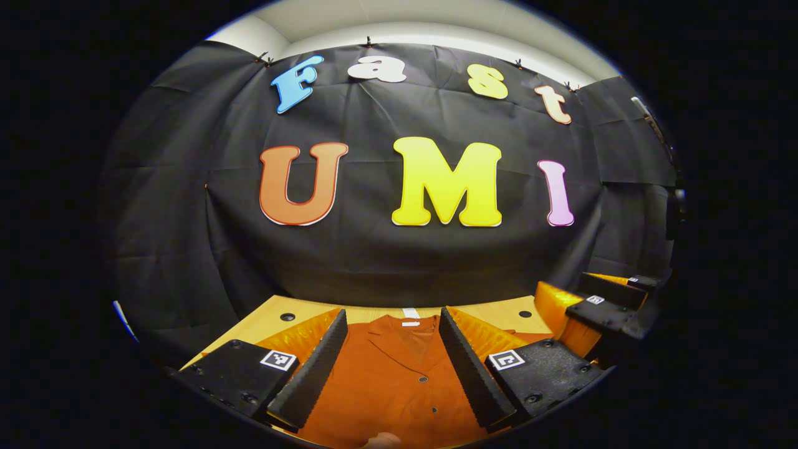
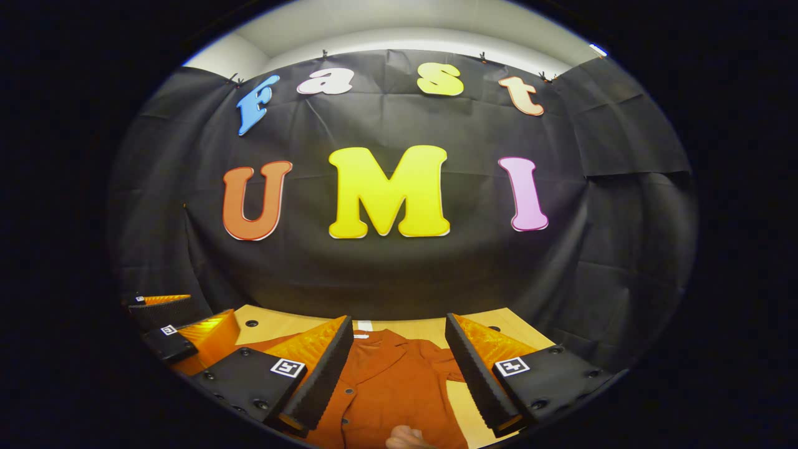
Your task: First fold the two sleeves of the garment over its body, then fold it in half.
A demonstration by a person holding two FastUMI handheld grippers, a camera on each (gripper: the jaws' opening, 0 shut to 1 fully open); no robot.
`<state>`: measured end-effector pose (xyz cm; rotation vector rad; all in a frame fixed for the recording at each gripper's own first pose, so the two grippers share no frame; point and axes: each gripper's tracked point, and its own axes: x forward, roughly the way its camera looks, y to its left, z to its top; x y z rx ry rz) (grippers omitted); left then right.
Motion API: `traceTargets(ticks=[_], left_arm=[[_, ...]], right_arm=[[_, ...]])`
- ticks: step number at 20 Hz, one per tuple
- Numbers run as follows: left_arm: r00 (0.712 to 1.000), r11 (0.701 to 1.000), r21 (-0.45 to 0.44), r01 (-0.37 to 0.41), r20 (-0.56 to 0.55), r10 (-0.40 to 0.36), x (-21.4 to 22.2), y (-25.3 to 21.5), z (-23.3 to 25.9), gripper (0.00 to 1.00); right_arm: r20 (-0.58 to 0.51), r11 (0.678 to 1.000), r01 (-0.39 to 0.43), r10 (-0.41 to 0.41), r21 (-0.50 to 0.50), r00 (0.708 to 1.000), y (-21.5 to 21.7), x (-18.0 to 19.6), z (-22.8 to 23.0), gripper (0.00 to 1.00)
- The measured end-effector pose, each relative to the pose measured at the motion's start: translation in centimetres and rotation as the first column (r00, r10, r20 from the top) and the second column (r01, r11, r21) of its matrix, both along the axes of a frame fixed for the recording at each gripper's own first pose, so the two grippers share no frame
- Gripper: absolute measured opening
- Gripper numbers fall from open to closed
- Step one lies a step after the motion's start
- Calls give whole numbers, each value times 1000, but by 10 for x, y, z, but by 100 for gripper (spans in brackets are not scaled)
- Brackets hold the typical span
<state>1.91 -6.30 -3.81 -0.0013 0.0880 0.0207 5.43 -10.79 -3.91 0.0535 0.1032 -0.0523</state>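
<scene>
The wooden surface [image 1: 499,310] carries a rust-orange garment [image 1: 386,380] lying flat, its collar toward the far edge by the booth wall. The left gripper [image 1: 391,365] hovers over its buttoned front, jaws wide apart, empty. The right gripper [image 2: 394,374] hangs likewise, jaws spread, above the garment's right side.

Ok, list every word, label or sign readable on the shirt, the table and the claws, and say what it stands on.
Label at the collar of the shirt: too small to read.
Markers on the left claw and the right claw: black-and-white patterns, no words.
Table: no text.
</scene>
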Motion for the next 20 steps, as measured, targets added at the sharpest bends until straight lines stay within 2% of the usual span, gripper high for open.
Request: traceTargets(ticks=[4,5,6,9,11,14,17,20], left_arm=[[995,999,-14,-41,-89,40,-6,-6,-30,96],[994,999,-10,-43,-104,41,-7,-10,-36,100],[992,999,-5,-46,-117,45,-8,-14,-40,96],[986,999,4,-52,-156,52,-12,-24,-53,96],[980,998,7,-57,-189,57,-14,-32,-64,96],[965,997,-1,-76,-251,74,-19,-39,-82,96],[952,995,9,-104,-287,102,-19,-42,-93,97],[945,993,-6,-119,-308,112,-16,-48,-98,96]], right_arm=[[-77,996,90,-89,9,993,-70,21,-26,94],[-110,992,126,-125,0,986,-95,26,-38,94],[-153,987,163,-163,-12,975,-118,30,-50,94],[-277,968,243,-249,-55,928,-190,42,-92,93],[-350,957,285,-284,-50,893,-232,50,-121,94],[-477,933,358,-329,-32,815,-289,57,-166,94],[-582,916,401,-321,9,747,-324,62,-206,94],[-667,905,425,-318,-1,674,-353,61,-246,94]])
